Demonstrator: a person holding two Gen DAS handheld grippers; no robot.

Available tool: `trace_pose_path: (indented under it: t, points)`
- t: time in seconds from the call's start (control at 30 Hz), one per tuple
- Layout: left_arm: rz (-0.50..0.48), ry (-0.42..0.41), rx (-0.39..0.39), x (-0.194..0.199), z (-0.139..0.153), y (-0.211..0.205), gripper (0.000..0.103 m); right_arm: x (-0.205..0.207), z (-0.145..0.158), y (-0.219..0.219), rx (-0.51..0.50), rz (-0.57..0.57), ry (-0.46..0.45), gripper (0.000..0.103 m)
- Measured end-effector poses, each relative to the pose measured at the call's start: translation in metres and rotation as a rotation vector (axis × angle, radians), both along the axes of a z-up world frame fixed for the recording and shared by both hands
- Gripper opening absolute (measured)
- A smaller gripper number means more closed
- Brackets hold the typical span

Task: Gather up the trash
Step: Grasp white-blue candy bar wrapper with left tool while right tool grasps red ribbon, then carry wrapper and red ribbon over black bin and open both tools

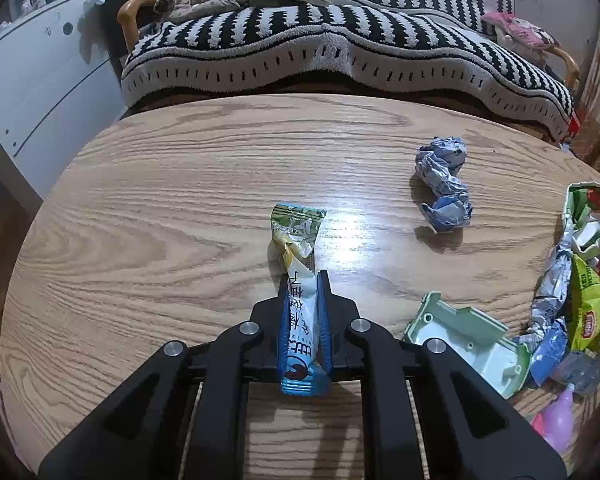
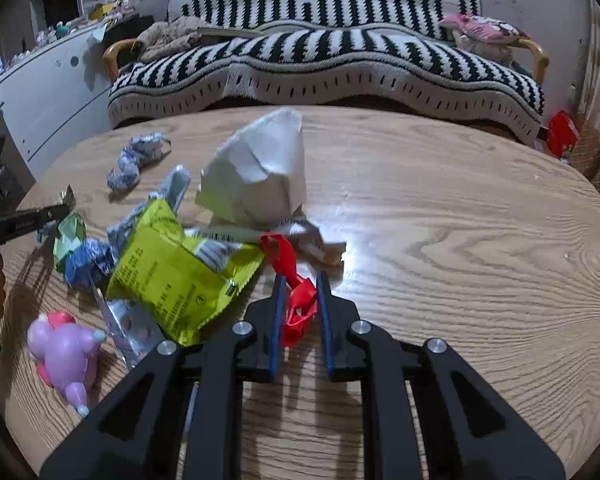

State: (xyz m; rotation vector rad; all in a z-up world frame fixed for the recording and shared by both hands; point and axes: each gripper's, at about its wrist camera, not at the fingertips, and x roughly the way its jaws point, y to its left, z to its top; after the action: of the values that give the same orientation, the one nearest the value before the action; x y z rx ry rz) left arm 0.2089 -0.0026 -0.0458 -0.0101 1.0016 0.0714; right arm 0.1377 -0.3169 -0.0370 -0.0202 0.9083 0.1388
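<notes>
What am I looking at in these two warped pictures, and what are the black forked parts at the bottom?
Each black fork is a handheld two-finger gripper; a person carries one in each hand, and a fisheye camera on each looks along its fingers. The left view shows the left gripper shut on a long snack wrapper over the wooden table. The right view shows the right gripper shut on a red scrap. Also on the table: a yellow-green packet, crumpled white paper, a crumpled foil wrapper and a purple toy.
</notes>
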Motion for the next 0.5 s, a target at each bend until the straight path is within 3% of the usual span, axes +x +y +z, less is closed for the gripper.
trace_pose_path:
  t: [0.13, 0.27, 0.5]
  points:
    - [-0.001, -0.001, 0.002, -0.002, 0.001, -0.001, 0.012, 0.001, -0.003, -0.002, -0.005, -0.030, 0.008, 0.016]
    - [-0.004, -0.002, -0.028, -0.004, 0.004, 0.000, 0.012, -0.007, 0.015, -0.004, 0.032, -0.032, -0.053, 0.016]
    - [0.006, 0.001, -0.055, -0.007, 0.010, 0.001, 0.012, -0.012, 0.018, -0.006, 0.065, -0.030, -0.043, 0.016]
